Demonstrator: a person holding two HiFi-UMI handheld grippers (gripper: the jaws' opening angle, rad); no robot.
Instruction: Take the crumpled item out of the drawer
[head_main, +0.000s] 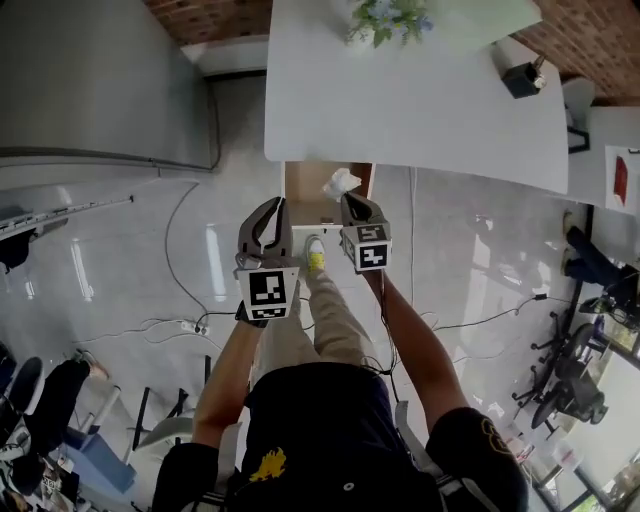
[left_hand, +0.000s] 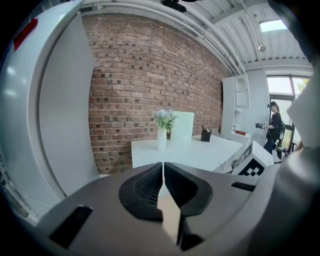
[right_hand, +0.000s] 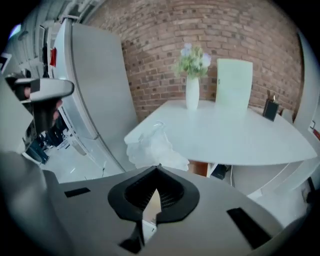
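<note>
A white crumpled item (head_main: 341, 182) sits at the open wooden drawer (head_main: 303, 186) under the white table's near edge. My right gripper (head_main: 347, 200) reaches to it from below, jaws shut. In the right gripper view the crumpled item (right_hand: 152, 147) bunches up straight off the closed tips of the right gripper (right_hand: 158, 167), which pinch its near edge. My left gripper (head_main: 270, 212) hangs just left of the drawer, apart from the item. In its own view the left gripper (left_hand: 163, 164) is shut with nothing between the pads.
The white table (head_main: 430, 100) carries a vase of flowers (head_main: 386, 18) and a black holder (head_main: 523, 78). A large grey cabinet (head_main: 100, 80) stands to the left. Cables (head_main: 180, 325) trail on the glossy floor. Office chairs (head_main: 575, 385) stand at the right. The person's foot (head_main: 315, 257) is below the drawer.
</note>
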